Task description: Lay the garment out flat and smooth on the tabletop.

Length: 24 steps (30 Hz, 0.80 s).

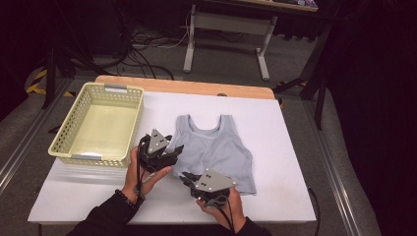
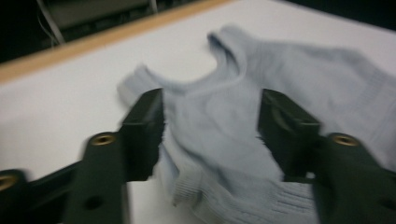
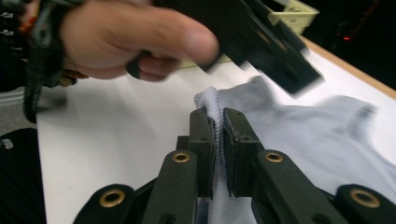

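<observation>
Right tongs [image 3: 218, 122] pinch top [image 1: 219, 147]; basket [image 1: 98, 123] alongside.

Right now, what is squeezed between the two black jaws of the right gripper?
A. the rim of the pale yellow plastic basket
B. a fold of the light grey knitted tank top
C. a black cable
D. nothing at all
B: in the right gripper view, the right gripper has its jaws shut on a ribbed fold of the light grey knitted tank top.

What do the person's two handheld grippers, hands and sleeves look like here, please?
Both the left gripper and the right gripper are black, each topped by a grey three-cornered plate with dark dots. Brass-coloured rivets stud the arms behind their blocky jaws. Black cables trail back from both. The person wears black sleeves and a dark beaded bracelet.
</observation>
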Available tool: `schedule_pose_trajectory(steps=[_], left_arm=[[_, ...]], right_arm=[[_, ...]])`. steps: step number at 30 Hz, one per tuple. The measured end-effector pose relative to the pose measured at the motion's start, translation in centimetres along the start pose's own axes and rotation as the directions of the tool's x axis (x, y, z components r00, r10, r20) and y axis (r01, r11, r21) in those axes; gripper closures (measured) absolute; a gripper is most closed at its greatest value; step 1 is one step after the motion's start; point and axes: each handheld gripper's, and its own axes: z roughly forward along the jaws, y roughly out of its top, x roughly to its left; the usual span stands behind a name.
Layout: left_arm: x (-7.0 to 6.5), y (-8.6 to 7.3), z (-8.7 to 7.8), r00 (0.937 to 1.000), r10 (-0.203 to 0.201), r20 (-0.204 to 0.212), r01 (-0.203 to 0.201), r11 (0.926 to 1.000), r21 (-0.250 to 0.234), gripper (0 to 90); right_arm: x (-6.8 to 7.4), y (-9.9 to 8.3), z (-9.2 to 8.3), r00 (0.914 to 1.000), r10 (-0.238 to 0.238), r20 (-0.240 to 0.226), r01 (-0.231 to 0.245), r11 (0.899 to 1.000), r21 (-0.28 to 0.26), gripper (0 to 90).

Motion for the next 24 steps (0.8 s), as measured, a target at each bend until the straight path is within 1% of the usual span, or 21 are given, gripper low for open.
schedule_pose_trajectory(steps=[1, 2, 3, 4, 5, 6, 7, 8, 9, 10, 11, 12, 13, 14, 15, 16, 18, 19, 22, 23, 24], left_arm=[[-0.2, 0.3, -0.7, 0.9997, 0.024, 0.001, -0.024, 0.9994, -0.025, 33.9], [-0.4, 0.5, -1.3, 0.9992, 0.039, 0.007, -0.039, 0.9982, -0.045, 28.5], [-0.6, 0.8, -2.4, 0.9986, 0.051, 0.013, -0.05, 0.9956, -0.079, 24.3], [-0.7, 0.9, -2.7, 0.9985, 0.051, 0.019, -0.049, 0.9949, -0.087, 23.4], [-0.7, 0.9, -2.7, 0.9985, 0.051, 0.019, -0.049, 0.9949, -0.087, 22.0], [-0.9, 0.9, -3.2, 0.9976, 0.059, 0.035, -0.056, 0.994, -0.094, 22.0], [-1.2, 0.9, -3.6, 0.9956, 0.074, 0.058, -0.068, 0.9931, -0.096, 19.7], [-1.5, 0.8, -3.8, 0.9944, 0.082, 0.066, -0.076, 0.9925, -0.096, 17.4], [-2.2, 0.7, -4.0, 0.99, 0.115, 0.082, -0.108, 0.9905, -0.086, 16.7], [-2.6, 0.6, -4.1, 0.987, 0.128, 0.098, -0.12, 0.9896, -0.079, 15.5], [-2.9, 0.5, -4.1, 0.9856, 0.132, 0.106, -0.124, 0.9894, -0.076, 14.2], [-2.9, 0.5, -4.1, 0.9856, 0.132, 0.106, -0.124, 0.9894, -0.076, 14.1], [-3.3, 0.4, -4.1, 0.9824, 0.142, 0.121, -0.134, 0.9885, -0.07, 13.8], [-3.7, 0.3, -4.0, 0.9804, 0.147, 0.131, -0.14, 0.9879, -0.067, 13.8], [-4.1, 0.2, -3.9, 0.9779, 0.155, 0.141, -0.147, 0.987, -0.066, 13.1], [-4.7, 0.0, -3.5, 0.9728, 0.165, 0.163, -0.159, 0.986, -0.052, 12.5], [-5.5, -0.3, -2.9, 0.9677, 0.174, 0.182, -0.17, 0.9847, -0.04, 12.1], [-6.1, -0.5, -2.4, 0.9636, 0.178, 0.2, -0.176, 0.984, -0.026, 12.0], [-7.4, -1.0, -1.1, 0.9553, 0.181, 0.234, -0.186, 0.9826, -0.002, 11.6], [-8.1, -1.2, -0.5, 0.9511, 0.178, 0.253, -0.185, 0.9826, 0.006, 11.4], [-8.1, -1.2, -0.5, 0.9511, 0.178, 0.253, -0.185, 0.9826, 0.006, 10.9]], right_arm=[[-0.3, -0.2, -0.5, 0.9998, 0.016, 0.011, -0.015, 1.0, -0.006, 82.9], [-0.8, -0.4, -1.1, 0.9993, 0.027, 0.025, -0.026, 1.0, -0.013, 82.9], [-1.5, -0.8, -2.1, 0.9979, 0.04, 0.052, -0.039, 0.999, -0.019, 83.0], [-1.8, -0.9, -2.4, 0.997, 0.048, 0.06, -0.047, 0.999, -0.024, 83.0], [-2.0, -1.0, -2.8, 0.996, 0.056, 0.07, -0.054, 0.998, -0.03, 83.0], [-2.0, -1.0, -2.8, 0.996, 0.056, 0.07, -0.054, 0.998, -0.03, 83.0], [-2.4, -1.2, -3.4, 0.994, 0.065, 0.088, -0.062, 0.997, -0.038, 83.0], [-2.9, -1.4, -4.5, 0.9898, 0.078, 0.119, -0.071, 0.996, -0.056, 83.1], [-3.1, -1.6, -5.1, 0.9873, 0.086, 0.133, -0.078, 0.995, -0.062, 83.1], [-3.4, -1.8, -5.6, 0.9843, 0.094, 0.15, -0.085, 0.994, -0.069, 83.1], [-3.7, -2.0, -6.1, 0.9811, 0.106, 0.162, -0.094, 0.993, -0.076, 83.1], [-3.9, -2.2, -6.5, 0.9783, 0.117, 0.171, -0.104, 0.991, -0.083, 83.1], [-4.3, -2.4, -7.1, 0.9736, 0.13, 0.187, -0.115, 0.989, -0.091, 83.1], [-4.3, -2.4, -7.1, 0.9736, 0.13, 0.187, -0.115, 0.989, -0.091, 83.1], [-4.5, -2.7, -7.5, 0.9693, 0.142, 0.201, -0.125, 0.988, -0.096, 83.1], [-4.8, -3.1, -8.4, 0.9618, 0.157, 0.224, -0.137, 0.985, -0.101, 83.1], [-5.0, -3.6, -9.1, 0.9548, 0.166, 0.247, -0.144, 0.984, -0.105, 83.1], [-5.1, -3.9, -9.5, 0.9511, 0.169, 0.258, -0.148, 0.984, -0.102, 83.1], [-5.5, -5.0, -10.6, 0.9371, 0.189, 0.294, -0.168, 0.981, -0.095, 83.1], [-5.6, -5.3, -10.9, 0.9328, 0.196, 0.302, -0.175, 0.98, -0.096, 83.1], [-5.6, -5.3, -10.9, 0.9328, 0.196, 0.302, -0.175, 0.98, -0.096, 83.1]])
